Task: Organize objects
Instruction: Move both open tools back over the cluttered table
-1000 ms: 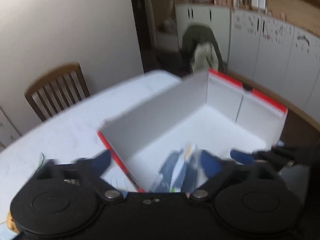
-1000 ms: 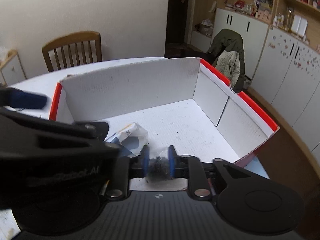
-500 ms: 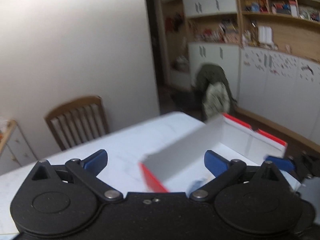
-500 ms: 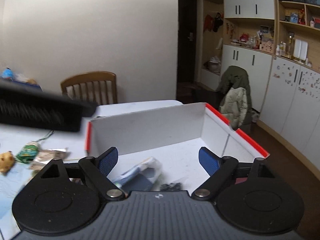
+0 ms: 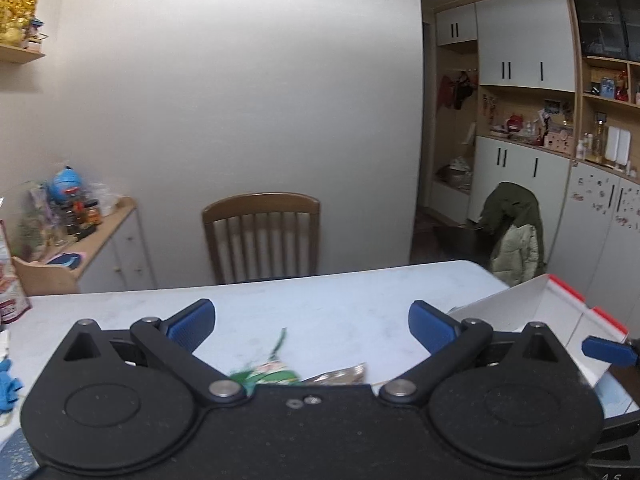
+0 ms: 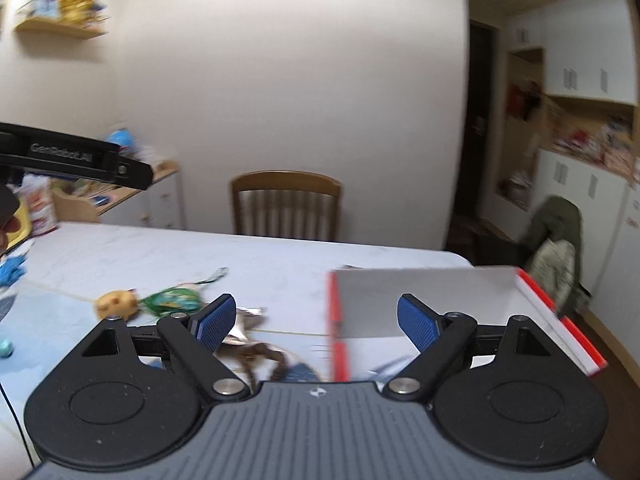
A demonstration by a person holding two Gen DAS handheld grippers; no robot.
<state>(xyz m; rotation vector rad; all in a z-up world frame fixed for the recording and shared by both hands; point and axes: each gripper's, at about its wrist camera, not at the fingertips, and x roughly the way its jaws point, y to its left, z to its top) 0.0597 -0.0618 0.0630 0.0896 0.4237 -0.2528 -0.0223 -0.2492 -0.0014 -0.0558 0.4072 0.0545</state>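
The loose objects lie on the tabletop (image 6: 168, 252) right under my grippers: a green packet (image 6: 172, 299) beside a small tan toy (image 6: 116, 303), and a silvery wrapper (image 6: 244, 322) just behind my right gripper's left finger. My right gripper (image 6: 316, 318) is spread wide and holds nothing. My left gripper (image 5: 312, 326) is spread wide too and empty, with the green packet and wrapper just below it. To the right stands the white box with red edges (image 6: 420, 296), open at the top. Beyond the tabletop a wooden chair (image 6: 286, 208) stands against the wall.
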